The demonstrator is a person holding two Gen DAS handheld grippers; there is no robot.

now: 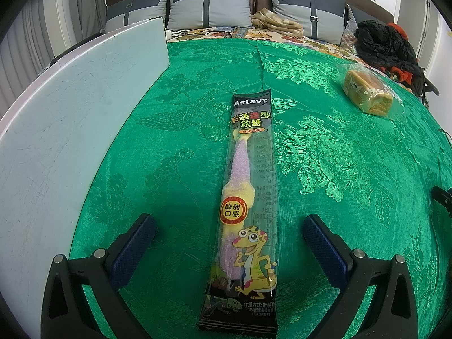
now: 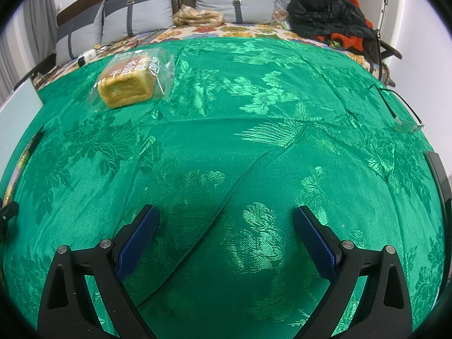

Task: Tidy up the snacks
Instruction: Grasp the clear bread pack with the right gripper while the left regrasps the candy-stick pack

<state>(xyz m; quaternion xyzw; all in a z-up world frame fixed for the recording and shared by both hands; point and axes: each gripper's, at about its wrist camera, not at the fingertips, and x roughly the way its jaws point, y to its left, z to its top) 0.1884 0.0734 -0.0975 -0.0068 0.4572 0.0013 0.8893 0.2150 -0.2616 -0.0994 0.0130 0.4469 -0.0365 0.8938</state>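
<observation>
The left gripper (image 1: 228, 234) hovers with jaws wide apart, straddling the gummy candy packet (image 1: 248, 197) lying lengthwise mid-bed, seemingly lined up for a pinch. The right gripper (image 2: 226, 226), equally spread and empty, faces the bagged bread (image 2: 127, 84) toward the bed's far edge.

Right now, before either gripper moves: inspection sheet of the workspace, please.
Surface: green brocade cloth, creased.
Job's things: gummy candy pack lying flat lengthwise between the left gripper fingers; bagged toast loaf far off.
Clutter: white board at left; eyeglasses at right.
Grippers: left open; right gripper open, over bare cloth.
Cables: white charger with cords beyond the cloth.
Surroundings: grey pillows, black jacket.
</observation>
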